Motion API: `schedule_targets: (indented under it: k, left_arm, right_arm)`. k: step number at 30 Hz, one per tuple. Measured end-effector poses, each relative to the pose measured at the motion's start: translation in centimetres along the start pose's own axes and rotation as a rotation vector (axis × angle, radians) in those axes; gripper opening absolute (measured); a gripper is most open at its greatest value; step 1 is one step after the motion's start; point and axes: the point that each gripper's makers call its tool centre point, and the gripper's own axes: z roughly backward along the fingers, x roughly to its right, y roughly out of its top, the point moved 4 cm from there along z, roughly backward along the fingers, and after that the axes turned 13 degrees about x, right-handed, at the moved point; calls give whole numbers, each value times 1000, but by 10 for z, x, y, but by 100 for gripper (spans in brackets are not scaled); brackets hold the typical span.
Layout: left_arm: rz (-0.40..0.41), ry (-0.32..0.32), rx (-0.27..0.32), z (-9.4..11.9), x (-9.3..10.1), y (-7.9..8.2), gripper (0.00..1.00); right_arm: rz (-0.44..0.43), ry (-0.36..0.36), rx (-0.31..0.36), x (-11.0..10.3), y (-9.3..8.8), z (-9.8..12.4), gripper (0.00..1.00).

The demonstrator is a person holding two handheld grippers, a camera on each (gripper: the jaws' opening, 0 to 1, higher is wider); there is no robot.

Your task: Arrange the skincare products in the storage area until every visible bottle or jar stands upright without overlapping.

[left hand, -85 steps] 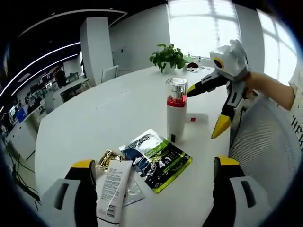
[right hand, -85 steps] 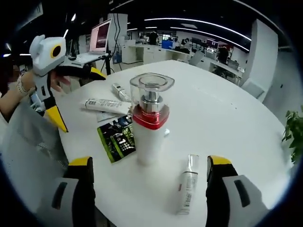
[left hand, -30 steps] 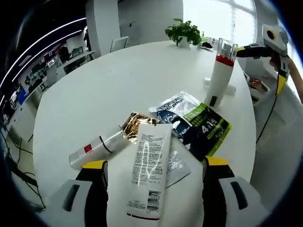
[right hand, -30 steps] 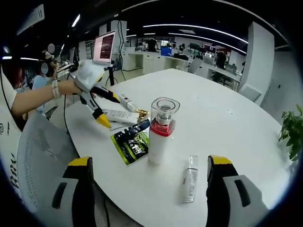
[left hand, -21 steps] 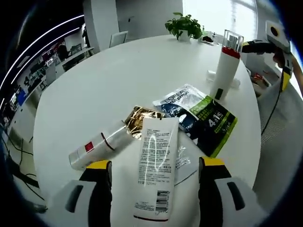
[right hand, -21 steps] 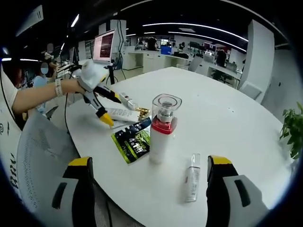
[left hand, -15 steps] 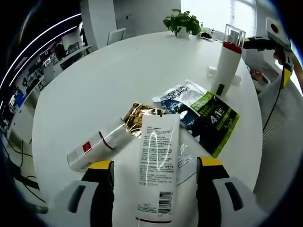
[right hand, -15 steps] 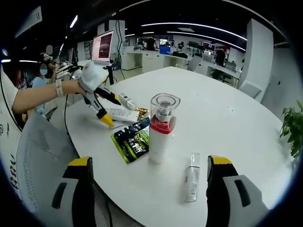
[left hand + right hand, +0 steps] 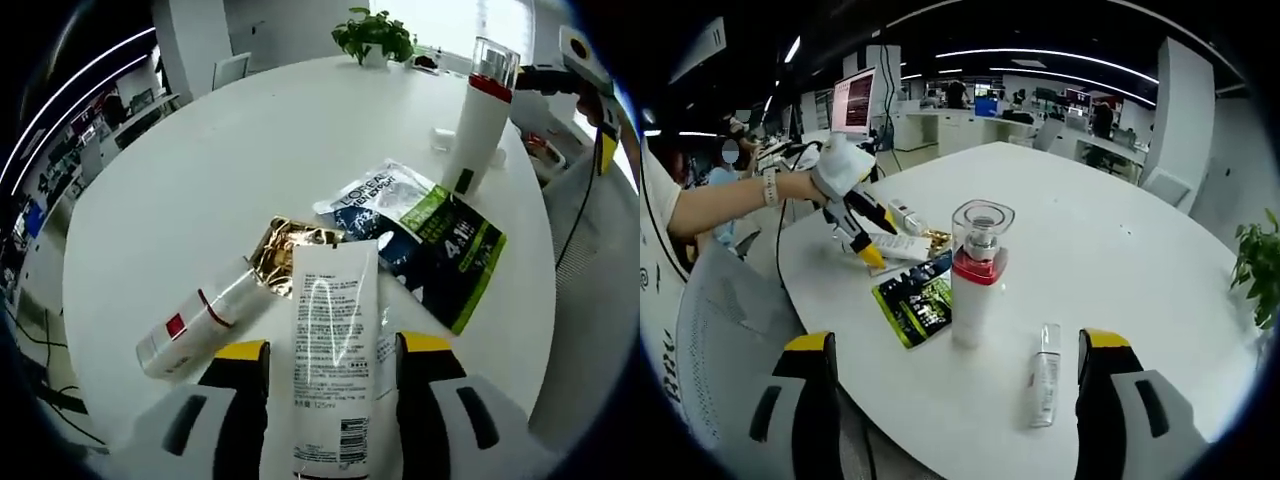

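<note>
A white squeeze tube (image 9: 330,370) lies flat on the round white table (image 9: 190,170), partly over a gold sachet (image 9: 285,250). My left gripper (image 9: 330,350) is open, its jaws straddling the tube with a small gap on each side; the right gripper view shows it low over the tube (image 9: 877,243). To the left a clear bottle with a red label (image 9: 200,318) lies on its side. A white pump bottle with a red collar (image 9: 975,285) stands upright. A small white tube (image 9: 1044,375) lies beside it. My right gripper (image 9: 955,400) is open and holds nothing, short of the pump bottle.
A dark blue and green sachet (image 9: 420,240) lies flat between the tube and the pump bottle. A potted plant (image 9: 372,30) stands at the table's far side. A mesh chair (image 9: 720,330) sits at the table edge, with a laptop (image 9: 852,100) behind it.
My left gripper has come down closer over the white tube and its jaws have narrowed around it. My right gripper has drawn back from the pump bottle, then held still.
</note>
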Motion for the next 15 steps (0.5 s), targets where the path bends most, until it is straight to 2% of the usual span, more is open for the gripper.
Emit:
schedule_targets:
  k: [10, 15]
  left_arm:
    - [-1, -43, -6, -4, 1, 0, 39]
    - [-7, -47, 0, -4, 2, 0, 39]
  right_arm:
    - [-4, 3, 2, 0, 0, -2, 100]
    - [-11, 9, 0, -1, -2, -2, 100]
